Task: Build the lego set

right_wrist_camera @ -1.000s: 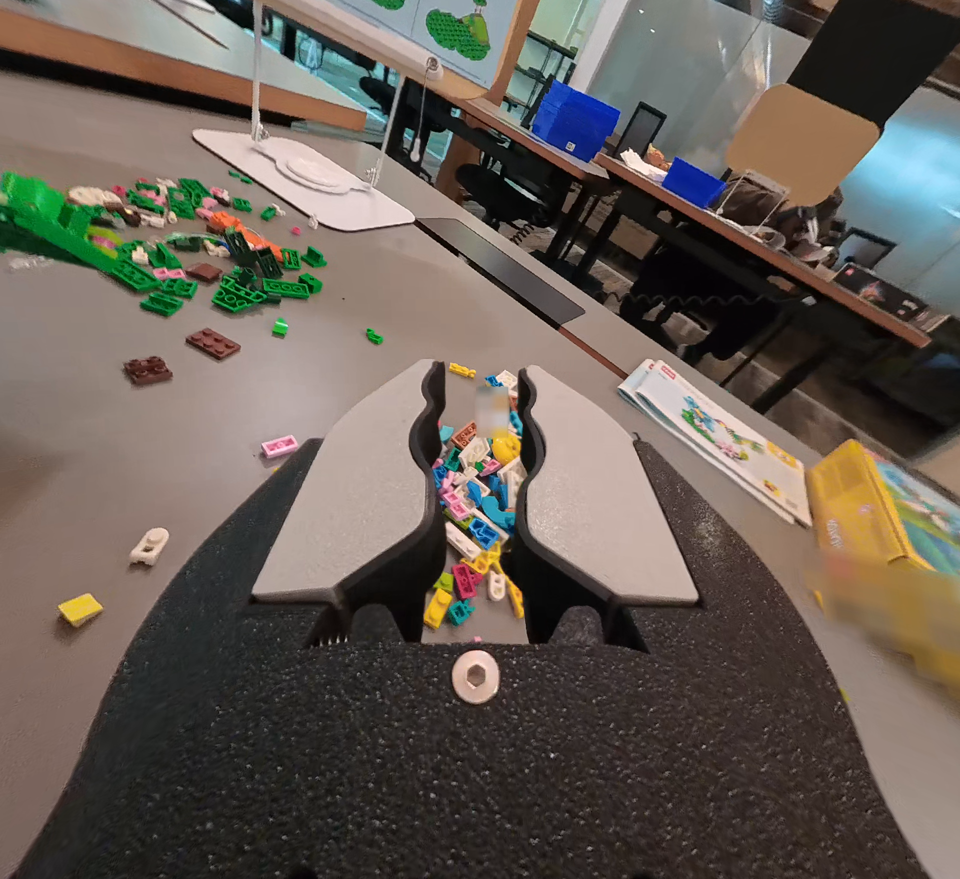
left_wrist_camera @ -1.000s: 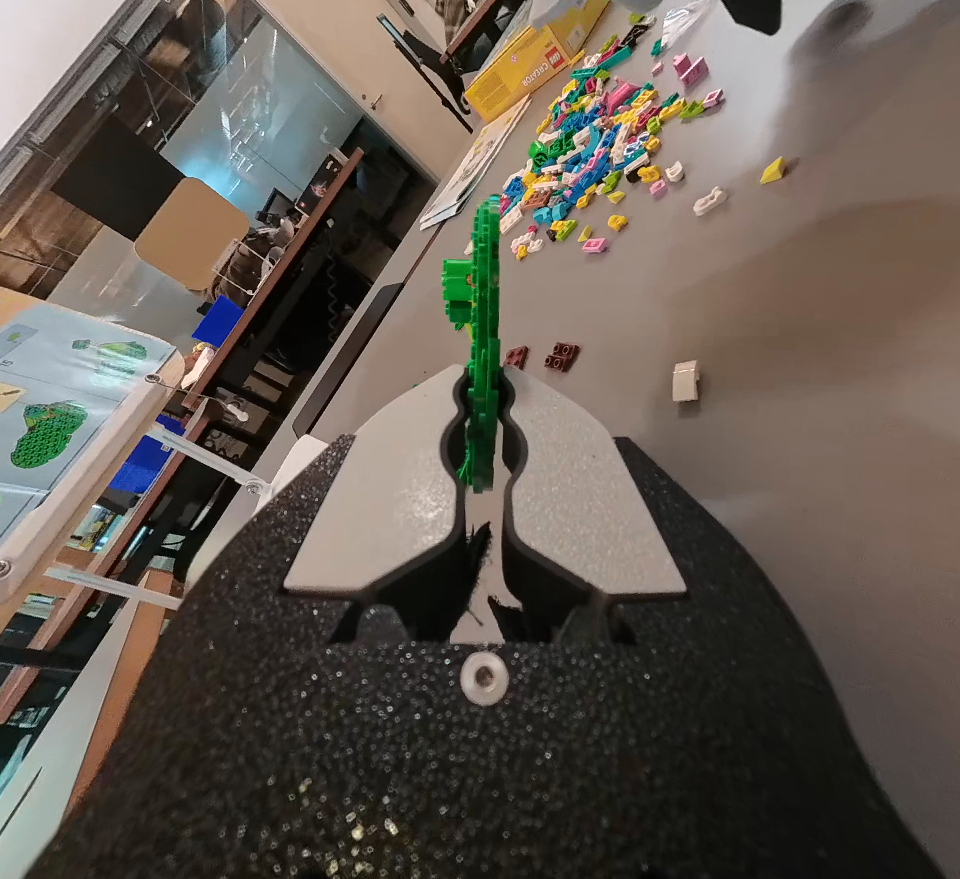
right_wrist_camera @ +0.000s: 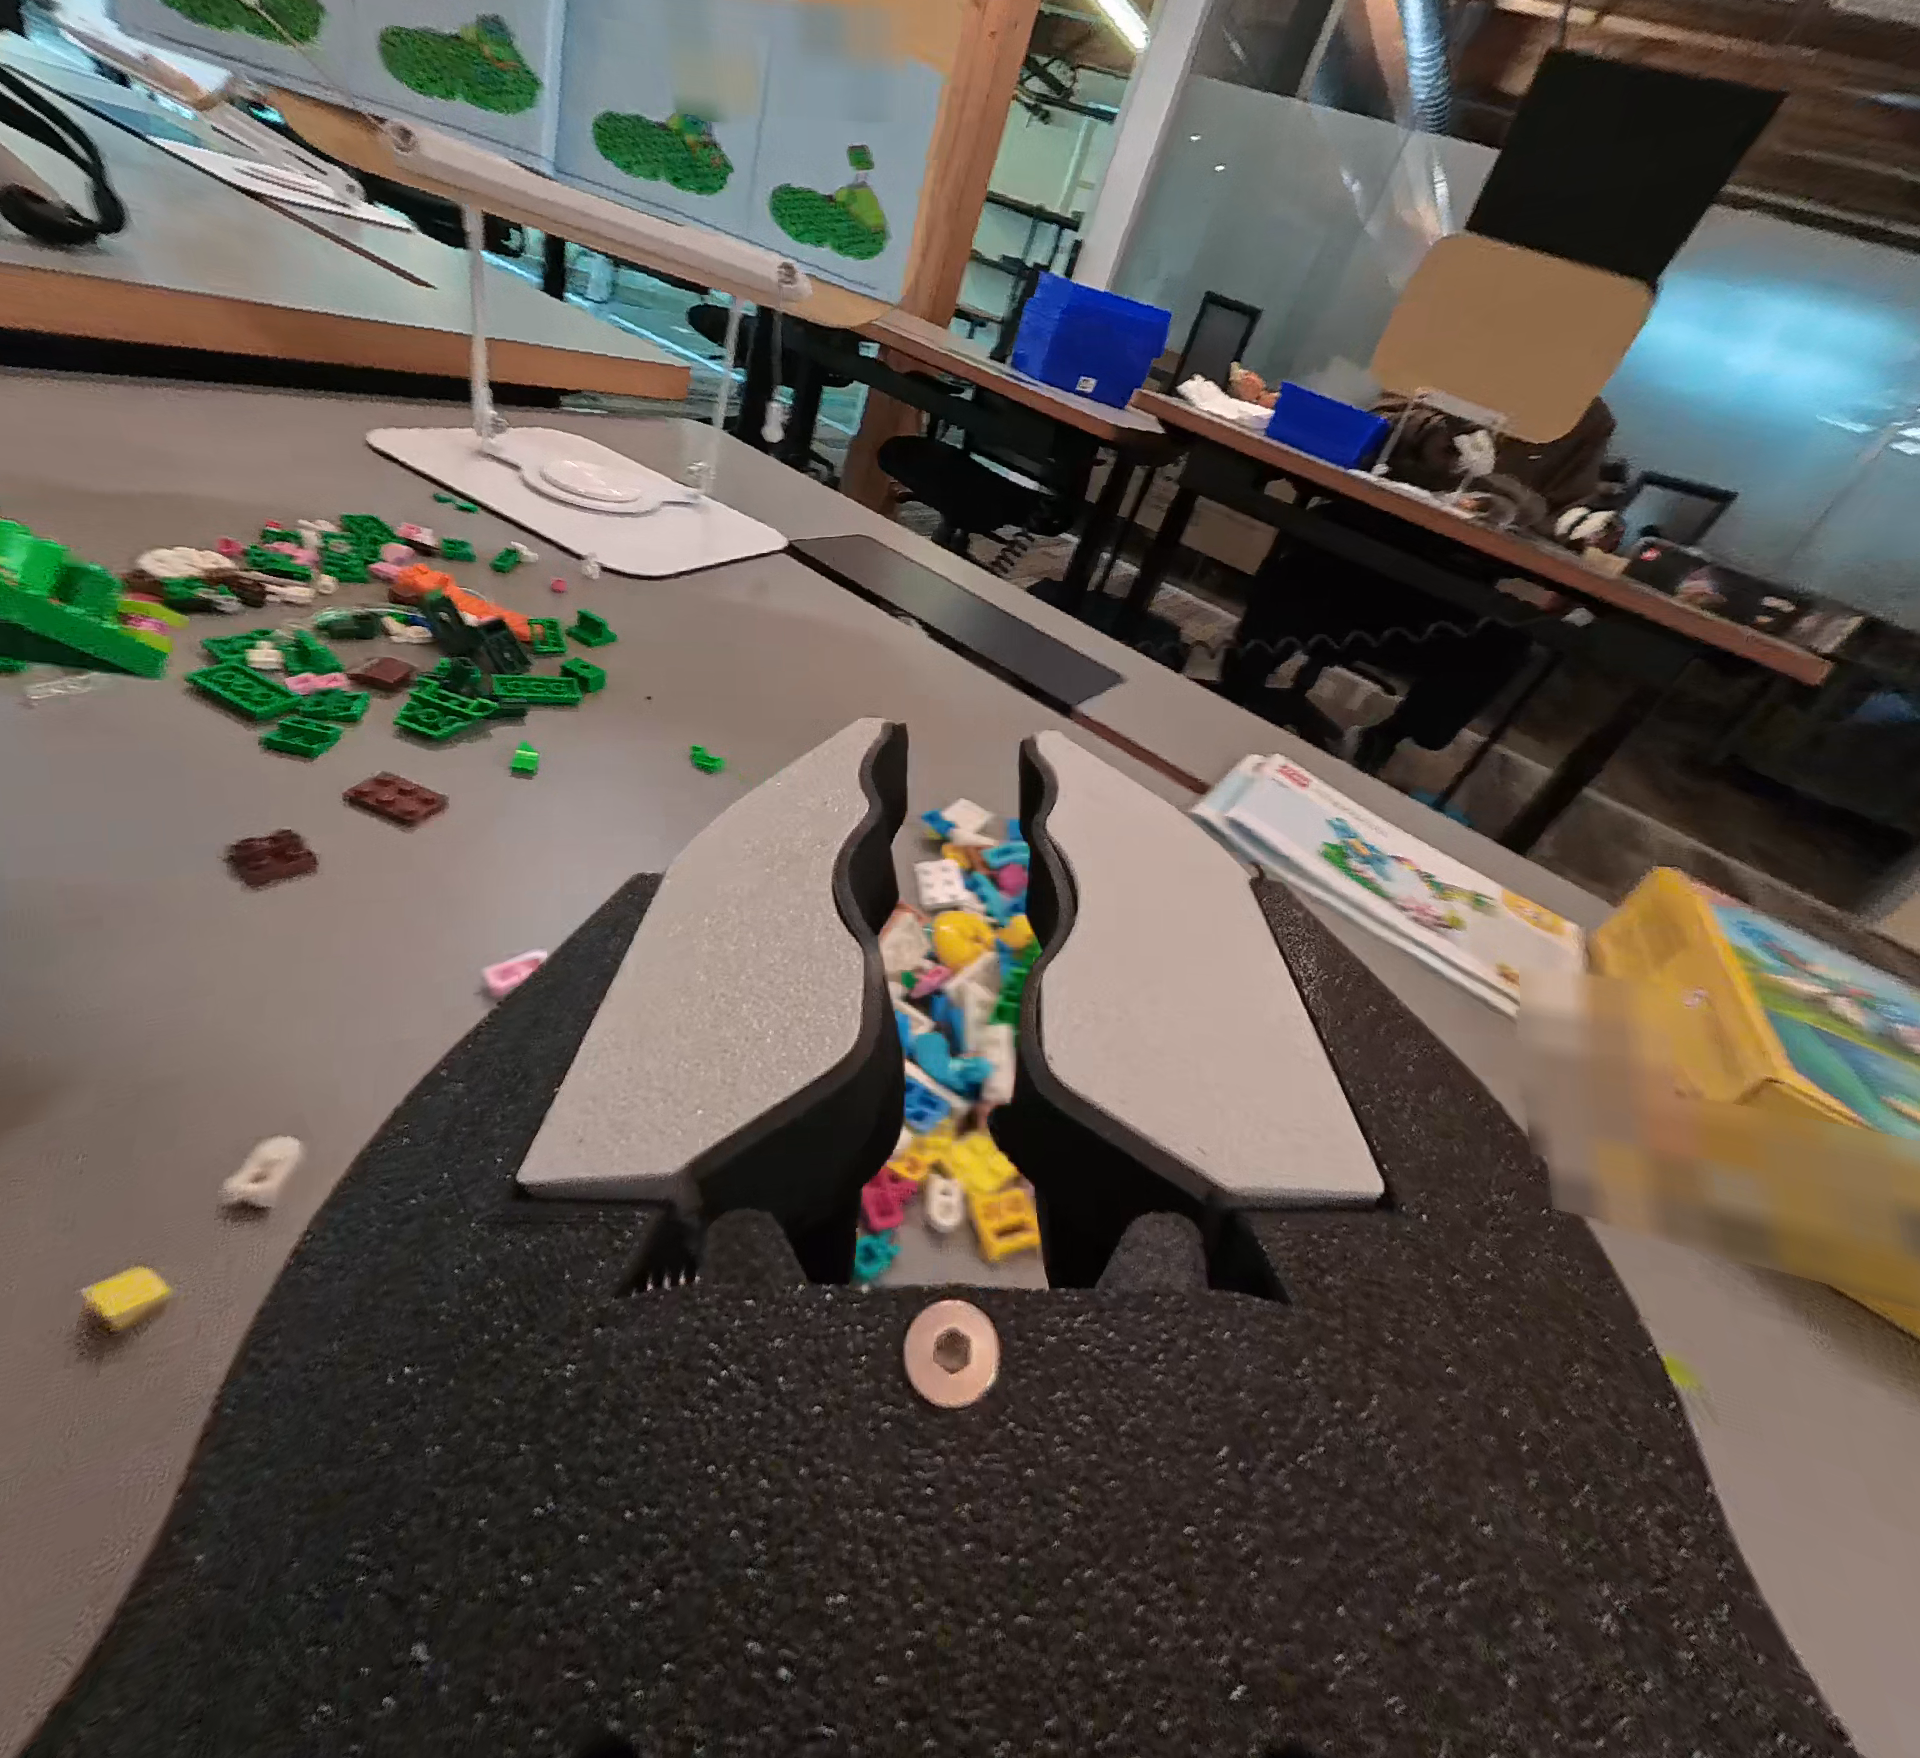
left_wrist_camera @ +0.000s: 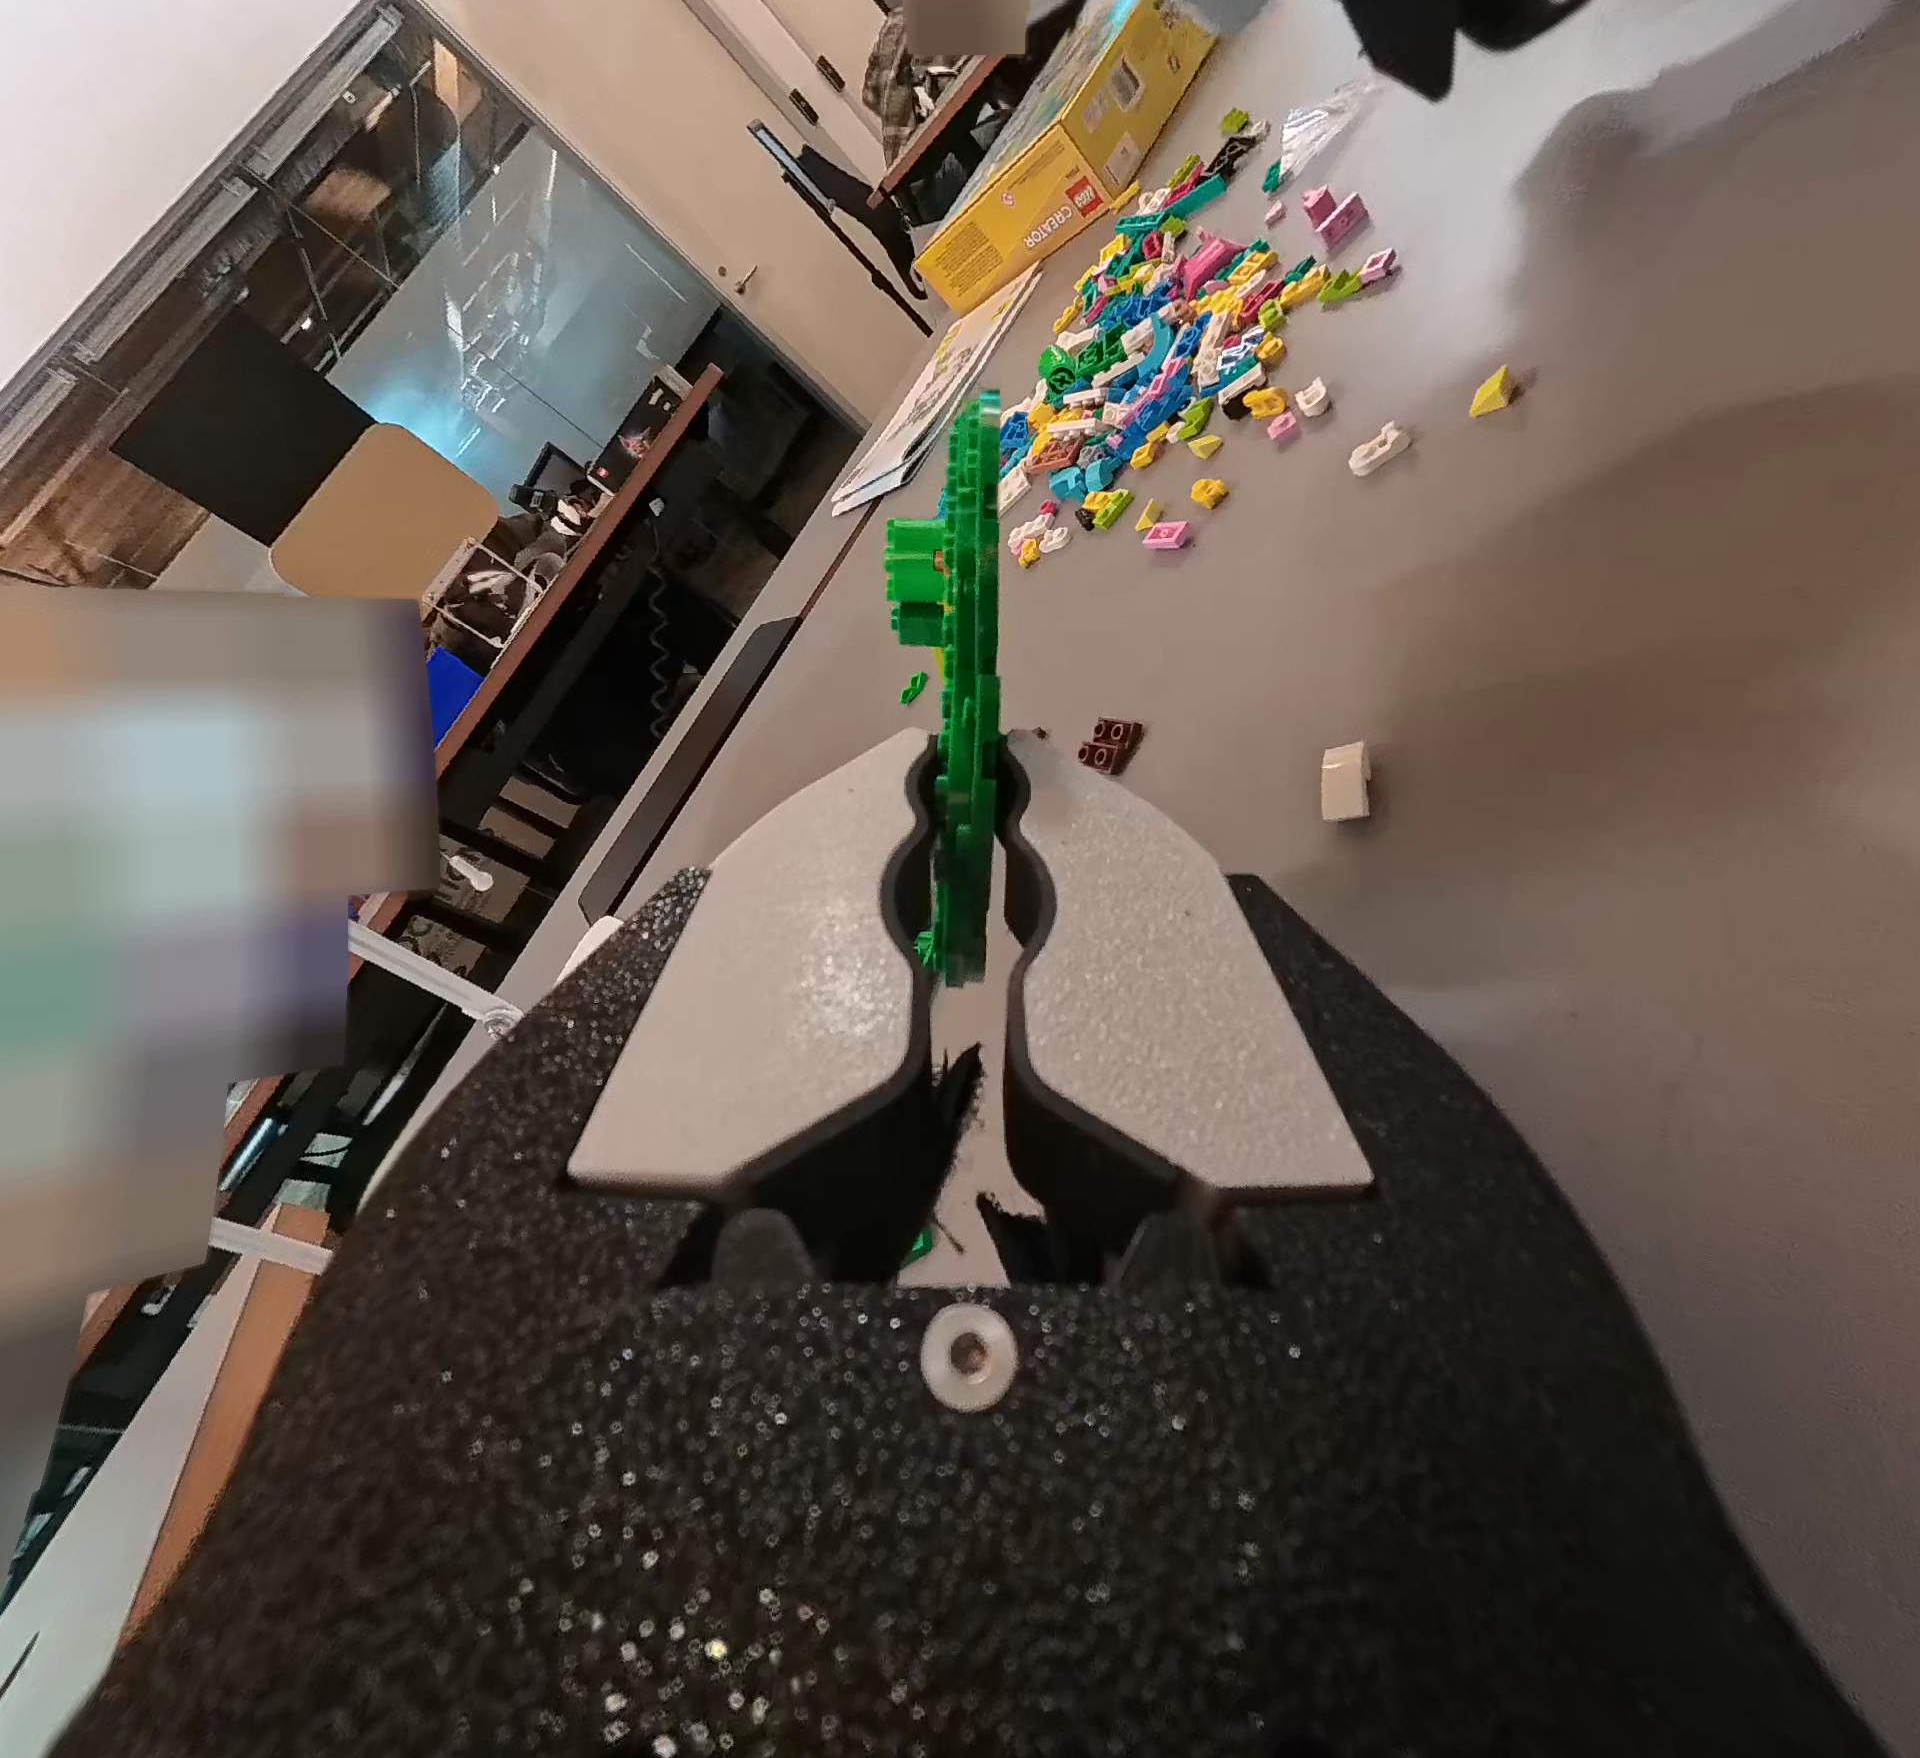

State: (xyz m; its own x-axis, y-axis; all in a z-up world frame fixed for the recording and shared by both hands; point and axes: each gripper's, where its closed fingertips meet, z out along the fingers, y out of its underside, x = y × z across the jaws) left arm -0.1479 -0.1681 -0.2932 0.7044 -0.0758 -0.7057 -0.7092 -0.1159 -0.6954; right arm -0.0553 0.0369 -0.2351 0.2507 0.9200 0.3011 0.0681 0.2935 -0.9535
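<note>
While a flat, studded green lego plate (left_wrist_camera: 971, 628) is clamped on edge between the speckled grey fingers of the left gripper (left_wrist_camera: 966, 773), held above the matte grey table (left_wrist_camera: 1558, 877), the right gripper (right_wrist_camera: 961, 752) is seen hovering over a heap of glossy pastel bricks (right_wrist_camera: 961, 991), its wavy-edged jaws parted and empty. Compared with a second earlier, those jaws are spread slightly wider; the plate is gripped as before. Loose green bricks (right_wrist_camera: 343, 659) are scattered beside two brown plates (right_wrist_camera: 332, 825).

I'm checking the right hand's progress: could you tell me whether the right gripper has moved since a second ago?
Yes. The right gripper has pulled back slightly from the mixed brick pile; the brown bricks and booklet now sit lower in its view.
</note>
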